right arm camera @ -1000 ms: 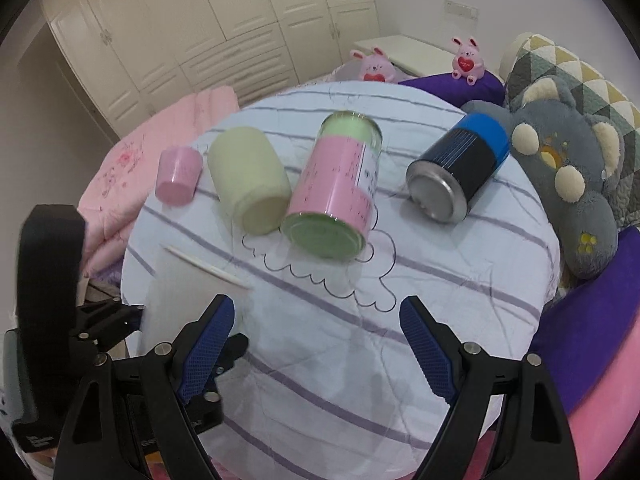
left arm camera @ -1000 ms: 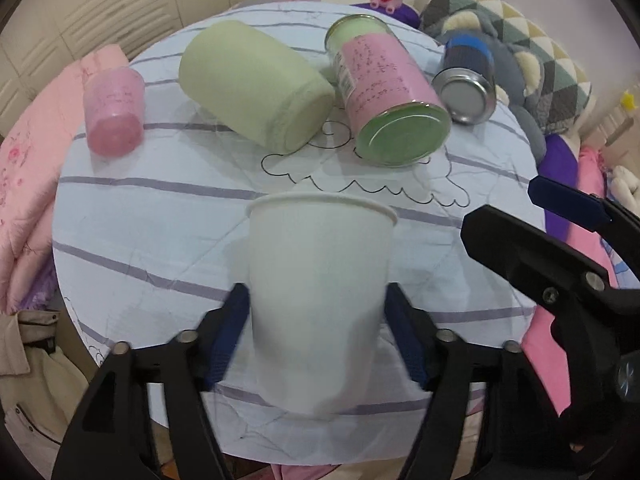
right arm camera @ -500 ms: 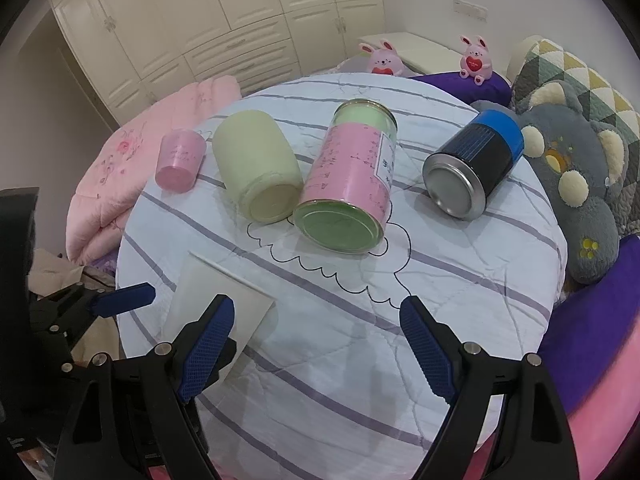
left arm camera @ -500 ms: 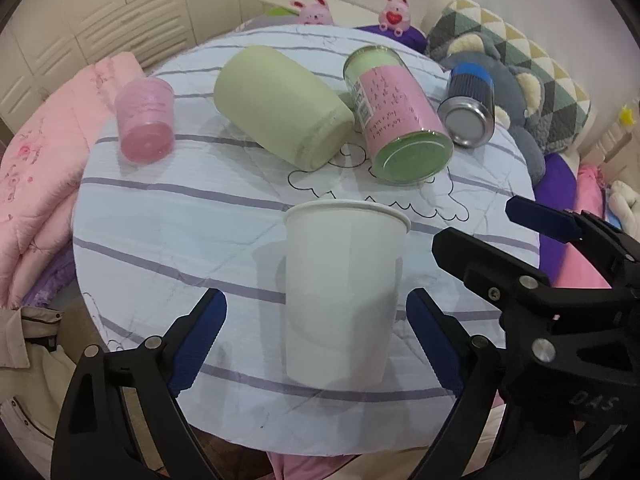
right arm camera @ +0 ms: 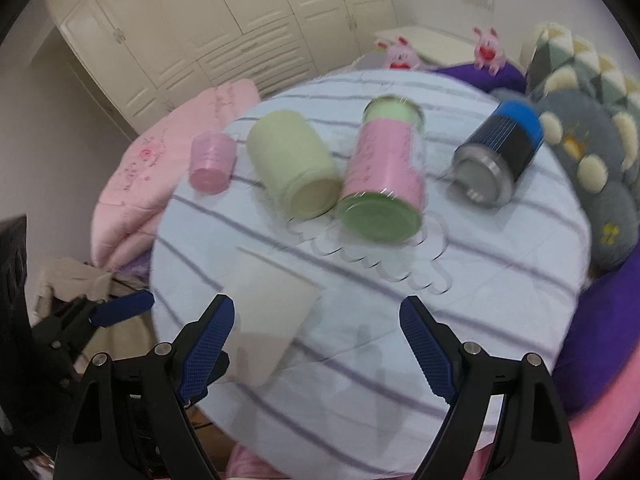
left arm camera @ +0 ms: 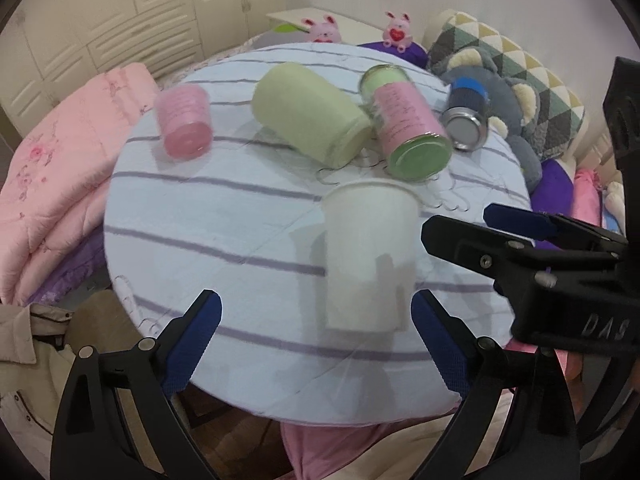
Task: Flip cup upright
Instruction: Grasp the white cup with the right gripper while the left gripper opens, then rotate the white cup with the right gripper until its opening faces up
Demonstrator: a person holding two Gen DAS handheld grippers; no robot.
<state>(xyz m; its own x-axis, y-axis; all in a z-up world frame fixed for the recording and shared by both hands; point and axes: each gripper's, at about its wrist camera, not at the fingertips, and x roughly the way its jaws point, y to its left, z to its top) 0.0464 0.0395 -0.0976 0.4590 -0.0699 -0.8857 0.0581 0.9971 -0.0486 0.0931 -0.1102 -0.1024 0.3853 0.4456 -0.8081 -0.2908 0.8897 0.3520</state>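
A white paper cup (left arm camera: pixel 370 258) stands upright, mouth up, near the front edge of the round striped table (left arm camera: pixel 208 216). My left gripper (left arm camera: pixel 318 340) is open and empty, just in front of the cup and apart from it. The cup also shows in the right wrist view (right arm camera: pixel 268 312), at the table's left front. My right gripper (right arm camera: pixel 318 346) is open and empty, to the right of the cup, over the table's front edge. The left gripper's blue fingertip (right arm camera: pixel 124 308) shows at the left of that view.
Behind the cup lie a pale green container (left arm camera: pixel 310 114), a pink-and-green can (left arm camera: pixel 406 124) and a blue-and-black steel tin (left arm camera: pixel 466 114). A small pink cup (left arm camera: pixel 184 126) sits at the far left. Pink bedding (left arm camera: pixel 52 184) lies left, a grey plush bear (right arm camera: pixel 588 156) right.
My left gripper has opened, let go of the white cup and drawn back from it. The cup now stands alone on the table. The right gripper has stayed open.
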